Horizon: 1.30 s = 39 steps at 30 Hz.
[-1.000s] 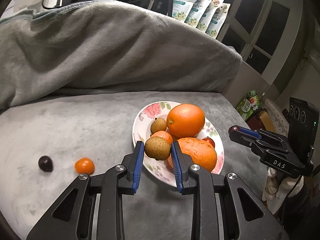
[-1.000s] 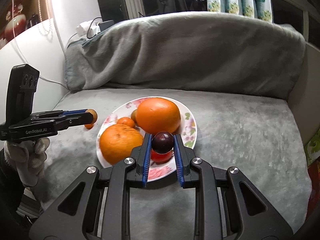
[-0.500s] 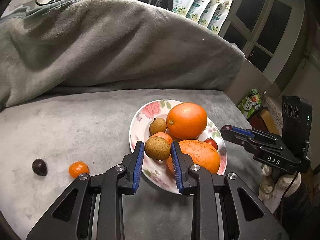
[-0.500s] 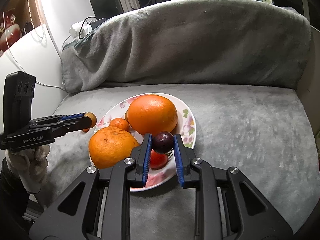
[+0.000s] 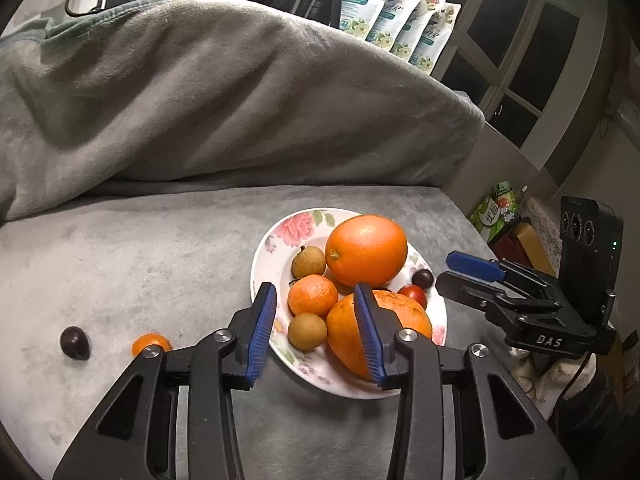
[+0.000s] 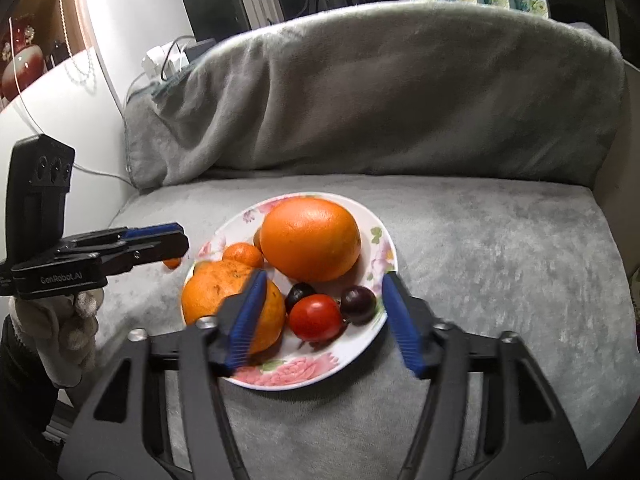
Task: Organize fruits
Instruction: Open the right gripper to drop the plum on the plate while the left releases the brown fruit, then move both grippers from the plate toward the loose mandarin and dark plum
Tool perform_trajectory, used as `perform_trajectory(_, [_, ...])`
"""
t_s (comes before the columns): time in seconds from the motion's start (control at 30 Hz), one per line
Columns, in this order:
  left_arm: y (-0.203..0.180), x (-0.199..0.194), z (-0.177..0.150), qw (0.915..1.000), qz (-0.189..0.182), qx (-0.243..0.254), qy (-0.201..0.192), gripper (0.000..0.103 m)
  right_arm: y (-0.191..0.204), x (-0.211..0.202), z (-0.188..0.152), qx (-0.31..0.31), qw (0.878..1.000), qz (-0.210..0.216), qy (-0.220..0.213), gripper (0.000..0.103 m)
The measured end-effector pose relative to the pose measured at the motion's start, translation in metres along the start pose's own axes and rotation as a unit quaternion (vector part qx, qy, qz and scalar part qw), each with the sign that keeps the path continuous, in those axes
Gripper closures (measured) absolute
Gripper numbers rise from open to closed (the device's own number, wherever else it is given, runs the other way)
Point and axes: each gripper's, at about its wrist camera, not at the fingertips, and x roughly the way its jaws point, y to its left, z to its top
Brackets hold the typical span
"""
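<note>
A floral plate (image 5: 439,312) (image 6: 312,384) on the grey seat holds two large oranges (image 5: 366,250) (image 6: 224,300), a mandarin (image 5: 313,295), two longans and a tomato (image 6: 316,318). My left gripper (image 5: 313,289) hovers over the plate's near edge with its jaws opening. A brown longan (image 5: 308,332) lies on the plate below them, free of the pads. My right gripper (image 6: 325,280) is over the plate's other side, jaws also opening, and a dark plum (image 6: 359,299) rests beside the tomato, untouched. A second plum (image 5: 74,342) and a small orange fruit (image 5: 150,344) lie on the seat to the left.
A grey blanket covers the sofa's backrest (image 5: 240,100) behind the plate. Printed pouches (image 5: 400,20) stand on the sill above it. Boxes and packets (image 5: 500,216) sit past the seat's right edge. A gloved hand (image 6: 60,332) holds the left gripper (image 6: 180,240).
Both grippers have opened. The longan left the left pads and now lies on the plate by the mandarin. The dark plum left the right pads and lies beside the tomato.
</note>
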Motion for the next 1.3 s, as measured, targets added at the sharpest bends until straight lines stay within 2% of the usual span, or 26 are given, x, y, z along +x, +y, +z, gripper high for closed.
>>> perform_trajectory(0.07, [-0.001, 0.000, 0.000, 1.0000, -0.001, 0.003, 0.001, 0.057, -0.001, -0.002, 0.002, 0.002, 1.000, -0.002, -0.003, 0.039])
perform_trajectory(0.1, [-0.001, -0.001, 0.000, 1.0000, -0.001, 0.004, 0.001, 0.053, -0.001, -0.003, 0.002, 0.003, 1.000, -0.004, -0.004, 0.035])
perform_trajectory(0.2, [-0.004, -0.004, -0.001, 1.0000, 0.000, 0.009, -0.004, 0.030, -0.004, -0.005, 0.003, 0.008, 1.000, -0.010, -0.011, 0.018])
perform_trajectory(0.3, [-0.009, -0.006, -0.001, 0.9995, 0.025, 0.018, -0.004, 0.023, -0.005, -0.008, 0.004, 0.014, 1.000, -0.017, -0.015, 0.014])
perform_trajectory(0.43, [-0.014, -0.008, -0.002, 0.9980, 0.052, 0.036, -0.004, 0.023, -0.007, -0.009, 0.005, 0.019, 0.999, -0.022, -0.016, 0.014])
perform_trajectory(0.8, [-0.016, -0.019, -0.004, 0.9969, 0.066, 0.039, -0.015, 0.023, -0.004, -0.019, 0.007, 0.028, 0.999, -0.027, -0.025, 0.013])
perform_trajectory(1.3, [-0.006, -0.047, -0.009, 0.9956, 0.075, 0.036, -0.043, 0.023, 0.026, -0.028, 0.012, 0.012, 0.999, -0.022, -0.036, 0.013])
